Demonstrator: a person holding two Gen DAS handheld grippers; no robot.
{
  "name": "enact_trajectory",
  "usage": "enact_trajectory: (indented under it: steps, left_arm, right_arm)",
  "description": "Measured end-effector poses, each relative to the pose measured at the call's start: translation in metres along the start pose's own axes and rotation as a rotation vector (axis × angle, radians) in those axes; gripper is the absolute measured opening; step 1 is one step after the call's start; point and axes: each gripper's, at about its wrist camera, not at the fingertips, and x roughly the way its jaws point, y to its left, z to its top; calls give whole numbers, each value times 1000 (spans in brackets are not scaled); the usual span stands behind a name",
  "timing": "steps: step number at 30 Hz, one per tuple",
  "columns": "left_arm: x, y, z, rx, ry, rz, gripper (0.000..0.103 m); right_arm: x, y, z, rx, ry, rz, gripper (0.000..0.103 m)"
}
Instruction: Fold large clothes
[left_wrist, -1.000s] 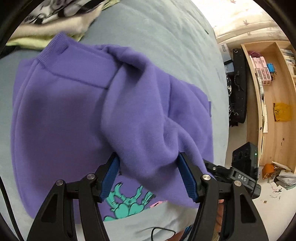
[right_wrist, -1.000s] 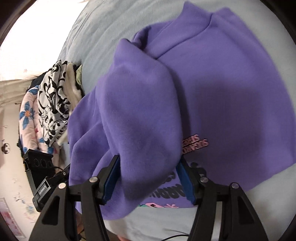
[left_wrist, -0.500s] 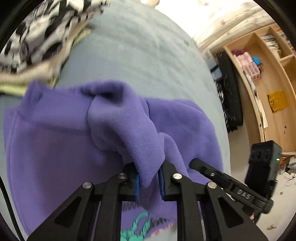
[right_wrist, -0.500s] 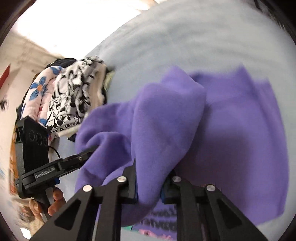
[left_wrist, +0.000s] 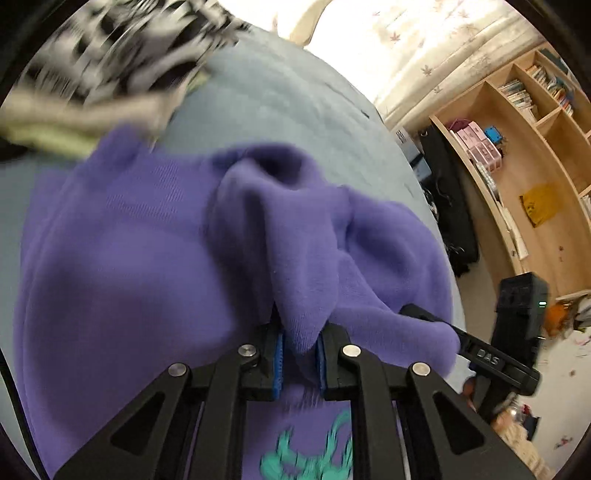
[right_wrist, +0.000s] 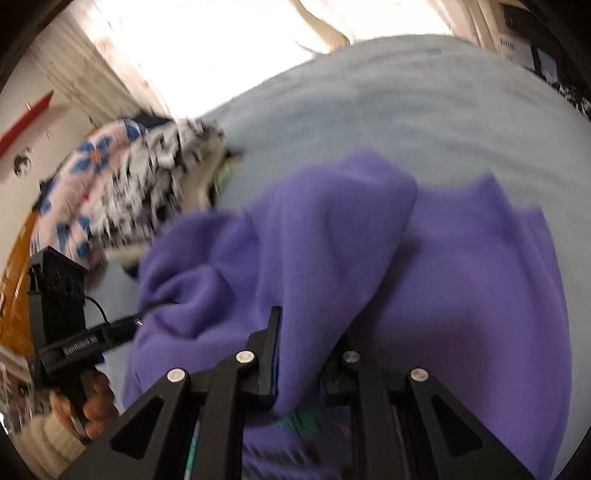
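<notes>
A bedroom: a pale blue bed (left_wrist: 280, 96) fills both views, with a wooden bookshelf (left_wrist: 517, 155) off to one side and a curtained window behind. On the bed lies the purple sweatshirt (left_wrist: 122, 266), spread over the near half, its printed front showing at the bottom edge. The left claw (left_wrist: 298, 354) is pinched tight on a fold of the sleeve fabric, the blue pads pressed into the cloth. The right claw (right_wrist: 295, 365) also has a thick fold between its jaws; they are easing apart slightly at this moment, yet the cloth still looks gripped. A second ago both claws stood wide, straddling the bunched sleeve without pressing it; since then both have closed on it and begun drawing it up, so the fabric now rises in a peak toward each camera. That suggests the grasp is made and the fold-over can begin. Farther out, the pile of patterned clothes (right_wrist: 147, 177) sits at the bed's far edge, blurred, and a hand (right_wrist: 92, 406) holding the left tool shows in the right view.
</notes>
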Motion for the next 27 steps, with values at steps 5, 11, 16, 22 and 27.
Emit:
enact_trajectory:
  steps: [5,11,16,22,27]
  left_arm:
    - [-8,0,-27,-23,51,9,11]
    - [-12,6,-48,-73,104,39,20]
    - [-13,15,-61,-120,113,10,25]
    - [0,-3,-70,-125,102,-17,9]
    - [4,-6,-68,-218,125,-58,58]
  right_arm:
    - [-7,-6,-35,33,65,27,21]
    - [-14,-9,-50,102,114,57,37]
    - [-21,0,-55,103,95,88,39]
    - [-19,10,-60,69,94,79,12]
    - [-21,10,-61,76,81,81,10]
